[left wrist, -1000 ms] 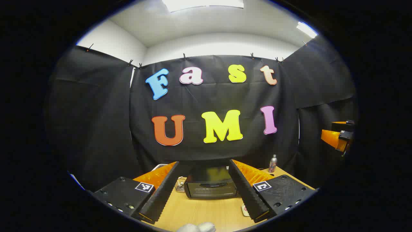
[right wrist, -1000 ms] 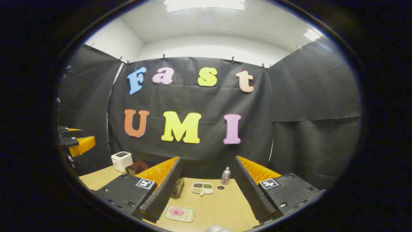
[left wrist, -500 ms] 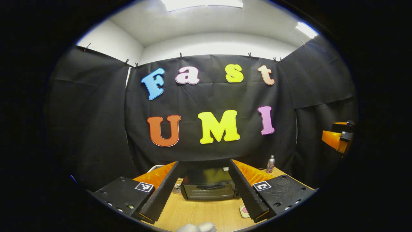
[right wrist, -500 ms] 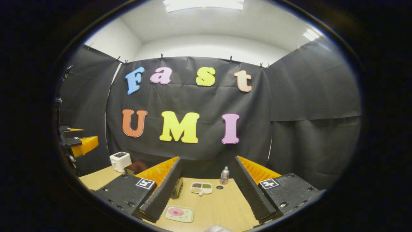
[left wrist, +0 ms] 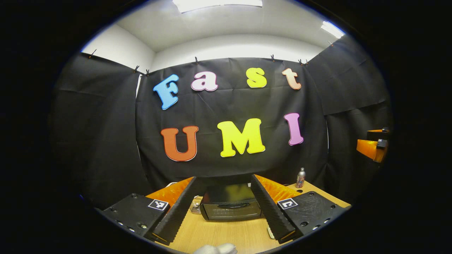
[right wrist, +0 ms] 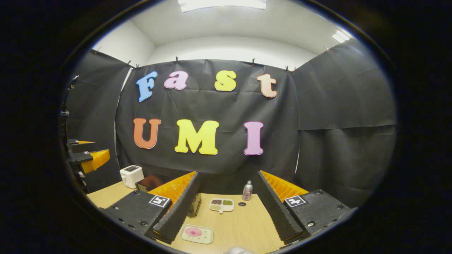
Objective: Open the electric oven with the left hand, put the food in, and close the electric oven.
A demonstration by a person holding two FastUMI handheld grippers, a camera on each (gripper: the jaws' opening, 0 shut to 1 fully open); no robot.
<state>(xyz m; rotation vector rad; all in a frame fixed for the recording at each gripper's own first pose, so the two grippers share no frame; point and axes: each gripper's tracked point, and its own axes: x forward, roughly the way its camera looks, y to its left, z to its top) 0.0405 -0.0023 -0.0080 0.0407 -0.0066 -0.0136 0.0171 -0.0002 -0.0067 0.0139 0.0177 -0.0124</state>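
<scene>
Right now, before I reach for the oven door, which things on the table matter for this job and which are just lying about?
For the job:
- electric oven, door shut
- food tray with a pink item
- left gripper, open, lined up with the oven
- right gripper, open

Lying about:
- toaster
- bottle
- divided dish
- table

In my left gripper view, my fingers point(left wrist: 173, 215) hide both ends of the oven point(left wrist: 231, 206). The small tray point(left wrist: 270, 233) peeks out from behind one. In my right gripper view, the divided dish point(right wrist: 221, 205) holds food too small to tell.
</scene>
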